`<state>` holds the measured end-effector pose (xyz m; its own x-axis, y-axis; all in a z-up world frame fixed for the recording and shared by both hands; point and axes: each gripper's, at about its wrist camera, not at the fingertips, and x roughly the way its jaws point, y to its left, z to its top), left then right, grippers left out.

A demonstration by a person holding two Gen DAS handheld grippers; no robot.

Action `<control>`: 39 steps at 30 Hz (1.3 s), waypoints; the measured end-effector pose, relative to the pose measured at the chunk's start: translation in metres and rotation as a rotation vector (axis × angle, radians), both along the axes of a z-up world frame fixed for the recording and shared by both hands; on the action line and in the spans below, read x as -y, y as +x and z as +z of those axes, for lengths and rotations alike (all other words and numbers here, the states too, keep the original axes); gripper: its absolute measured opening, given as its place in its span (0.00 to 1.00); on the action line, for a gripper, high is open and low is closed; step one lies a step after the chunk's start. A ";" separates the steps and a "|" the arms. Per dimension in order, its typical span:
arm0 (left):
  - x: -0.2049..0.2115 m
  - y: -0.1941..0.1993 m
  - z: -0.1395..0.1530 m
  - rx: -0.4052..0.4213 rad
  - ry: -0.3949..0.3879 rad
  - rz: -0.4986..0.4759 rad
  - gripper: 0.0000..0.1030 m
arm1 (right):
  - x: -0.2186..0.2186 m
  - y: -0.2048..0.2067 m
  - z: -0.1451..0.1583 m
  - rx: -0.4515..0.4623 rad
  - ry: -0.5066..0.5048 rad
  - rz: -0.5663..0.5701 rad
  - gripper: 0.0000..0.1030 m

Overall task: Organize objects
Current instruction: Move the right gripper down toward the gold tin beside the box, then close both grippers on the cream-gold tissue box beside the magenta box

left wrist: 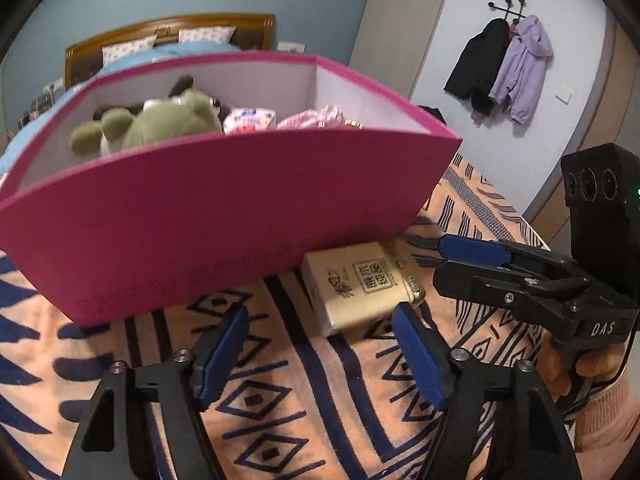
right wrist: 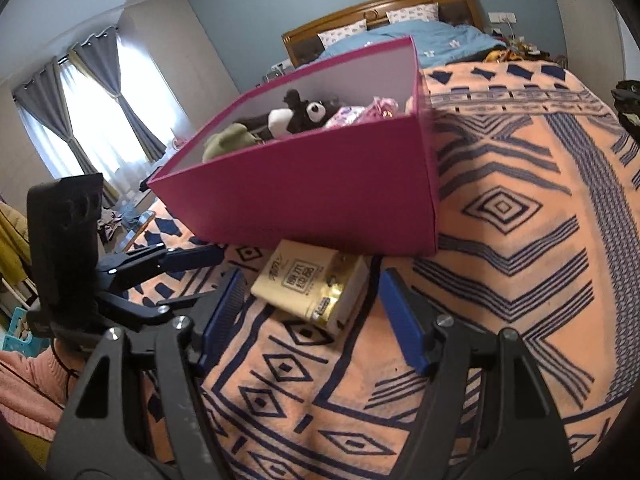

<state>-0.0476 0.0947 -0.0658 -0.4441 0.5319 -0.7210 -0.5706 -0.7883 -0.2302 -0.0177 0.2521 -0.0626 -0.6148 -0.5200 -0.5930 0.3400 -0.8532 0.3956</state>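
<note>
A beige tissue pack (left wrist: 360,286) lies on the patterned blanket against the front of a magenta box (left wrist: 224,216). The box holds a green plush toy (left wrist: 160,124), a dark plush bear (right wrist: 308,114) and pink packets (left wrist: 250,120). My left gripper (left wrist: 320,320) is open and empty, with the pack just beyond its right finger. My right gripper (right wrist: 310,284) is open, its fingers on either side of the tissue pack (right wrist: 312,290) without touching it. The box (right wrist: 320,196) stands right behind. The right gripper also shows in the left wrist view (left wrist: 444,256), and the left gripper in the right wrist view (right wrist: 218,258).
The orange and navy blanket (right wrist: 500,280) covers the surface and drops off at the right. A bed with a blue duvet (right wrist: 432,40) stands behind. Jackets (left wrist: 500,64) hang on the wall. Curtains and a window (right wrist: 92,120) are on the left.
</note>
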 end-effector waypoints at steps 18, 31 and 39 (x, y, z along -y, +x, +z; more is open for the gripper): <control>-0.015 -0.003 -0.009 0.068 -0.020 -0.014 0.44 | -0.004 -0.013 -0.017 0.057 -0.045 -0.008 0.55; -0.020 -0.004 -0.017 0.109 -0.008 -0.056 0.27 | -0.001 -0.018 -0.024 0.089 -0.063 0.008 0.42; -0.019 -0.006 -0.016 0.120 0.020 -0.063 0.26 | -0.002 -0.020 -0.026 0.098 -0.067 -0.003 0.40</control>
<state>-0.0534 0.1132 -0.0820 -0.3208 0.5706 -0.7560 -0.5860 -0.7466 -0.3149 -0.0375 0.2540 -0.0888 -0.5571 -0.5586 -0.6145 0.2942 -0.8247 0.4830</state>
